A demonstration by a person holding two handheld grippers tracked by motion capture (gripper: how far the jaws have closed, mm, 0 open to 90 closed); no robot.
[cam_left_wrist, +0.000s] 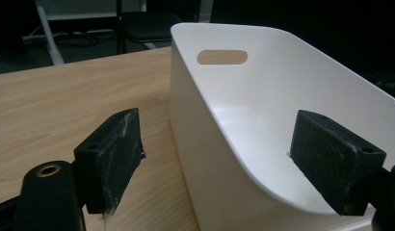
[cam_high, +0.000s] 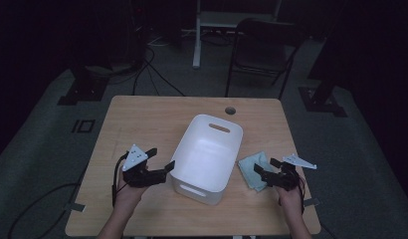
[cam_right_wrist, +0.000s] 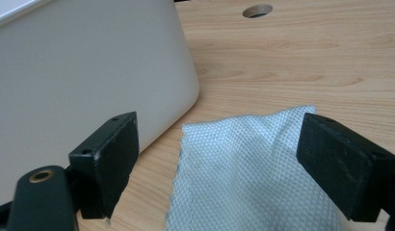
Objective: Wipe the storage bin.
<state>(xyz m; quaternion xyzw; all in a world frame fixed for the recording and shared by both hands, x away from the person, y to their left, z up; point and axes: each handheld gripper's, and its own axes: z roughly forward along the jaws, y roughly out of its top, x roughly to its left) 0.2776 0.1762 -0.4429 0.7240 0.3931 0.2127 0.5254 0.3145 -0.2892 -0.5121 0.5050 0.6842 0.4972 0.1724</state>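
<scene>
A white plastic bin (cam_high: 198, 191) with slot handles stands empty in the middle of the wooden table (cam_high: 142, 119). My left gripper (cam_high: 161, 159) hovers at its left near corner, open. In the left gripper view the bin's side wall (cam_left_wrist: 205, 144) runs between the jaws of that gripper (cam_left_wrist: 219, 156), and neither pad touches it. A pale blue-green textured cloth (cam_high: 253, 168) lies flat on the table right of the bin. My right gripper (cam_high: 265, 166) is open just over it. In the right gripper view the cloth (cam_right_wrist: 243, 168) lies between the spread jaws of that gripper (cam_right_wrist: 217, 163), beside the bin's outer wall (cam_right_wrist: 80, 72).
A round cable hole (cam_high: 230, 110) sits near the table's far edge, also seen as the hole (cam_right_wrist: 257, 10) in the right gripper view. A dark chair (cam_high: 264, 50) and a white desk leg (cam_high: 197, 35) stand behind the table. Cables trail on the floor at the left.
</scene>
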